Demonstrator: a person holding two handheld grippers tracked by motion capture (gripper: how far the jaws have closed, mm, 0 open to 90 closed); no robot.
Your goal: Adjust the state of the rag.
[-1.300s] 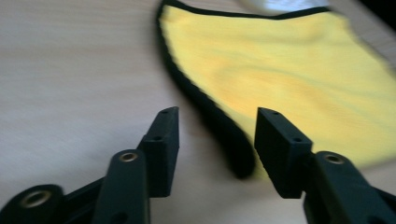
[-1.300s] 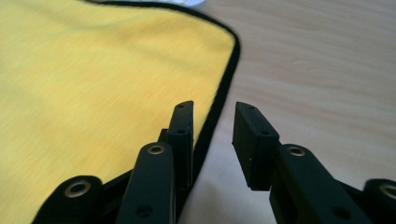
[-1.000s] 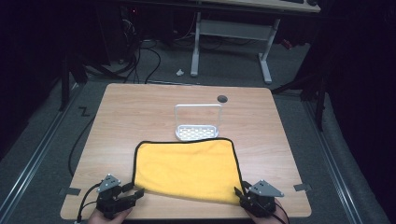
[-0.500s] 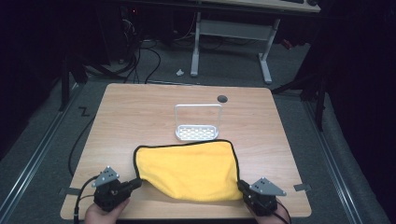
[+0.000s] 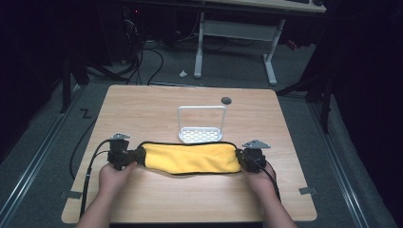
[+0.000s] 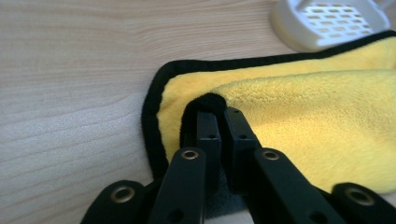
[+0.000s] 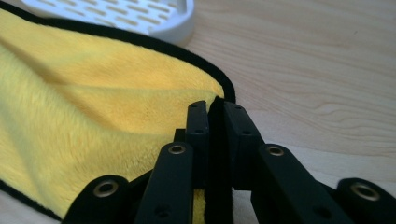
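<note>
Yellow plush cloth with a black edge lay folded into a long band across the near middle of the pale wooden worktop, stretched between my two hands.

At its left end my left gripper had its jaws clenched on the folded corner. In the left gripper view the cloth showed its black hem curling round the corner, a loop of that hem was pinched between my two black jaws, and a second layer of yellow pile lay over the first beyond them. My left hand sat behind the gripper, its cable trailing off towards the near left edge of the worktop.

Just past the far edge of the cloth, about midway along it, stood a white perforated rack with an upright wire frame, its base close against the black hem. Farther back and slightly right sat a small dark round spot on the wood.

At the right end my right gripper gripped the other folded corner. In the right gripper view the jaws had just eased a little wider, yet the black hem of the cloth was sandwiched upright between them and held. My right hand rested behind it.
</note>
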